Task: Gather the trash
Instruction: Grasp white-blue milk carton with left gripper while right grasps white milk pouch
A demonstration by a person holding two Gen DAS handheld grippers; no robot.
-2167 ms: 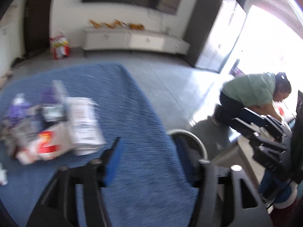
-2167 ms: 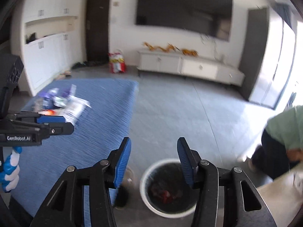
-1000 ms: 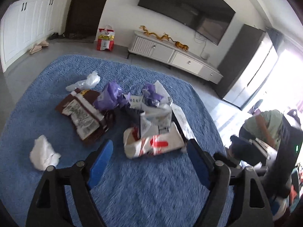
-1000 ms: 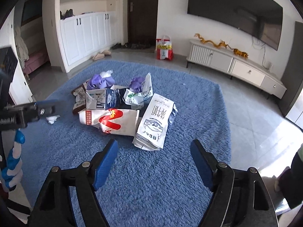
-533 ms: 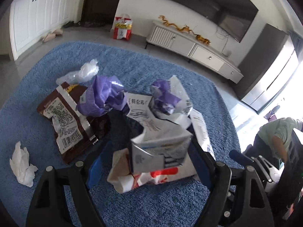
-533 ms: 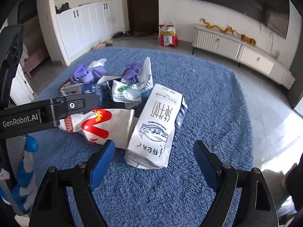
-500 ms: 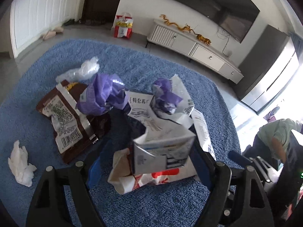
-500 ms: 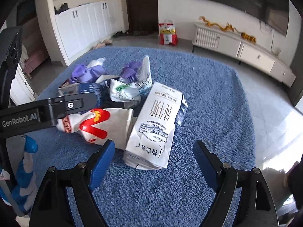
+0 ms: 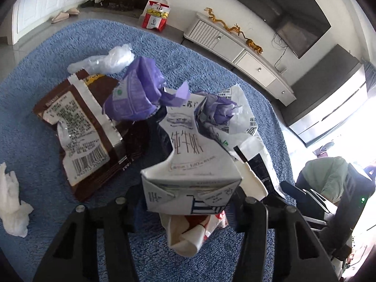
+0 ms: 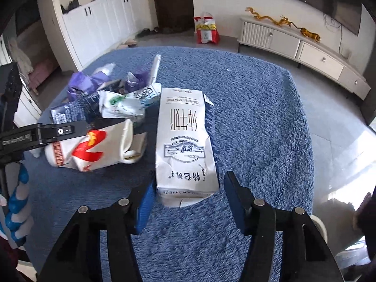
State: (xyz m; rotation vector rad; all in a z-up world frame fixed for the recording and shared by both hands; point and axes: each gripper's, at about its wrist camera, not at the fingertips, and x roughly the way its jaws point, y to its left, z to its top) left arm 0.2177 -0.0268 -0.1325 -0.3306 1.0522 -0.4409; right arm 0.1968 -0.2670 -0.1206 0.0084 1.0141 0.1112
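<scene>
Left gripper [image 9: 188, 202]: jaws have just been closing, now clamped on a crumpled white-and-blue milk carton [image 9: 190, 178] atop the litter pile.

Right gripper [image 10: 188, 202]: jaws have just been closing, still apart, straddling the near end of a flattened white milk carton with black lettering [image 10: 184, 145]; left pad touching or nearly so, right pad clear.

Both cartons lie on the blue shag rug [image 10: 258, 122], beside a red-and-white paper bag [image 10: 91, 148], purple wrappers [image 9: 138, 94] and a brown foil packet [image 9: 77, 127].

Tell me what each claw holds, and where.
Left claw, just closing, pinches crumpled milk carton at near end. Right claw, also closing, straddles flat carton, ungripped.
</scene>
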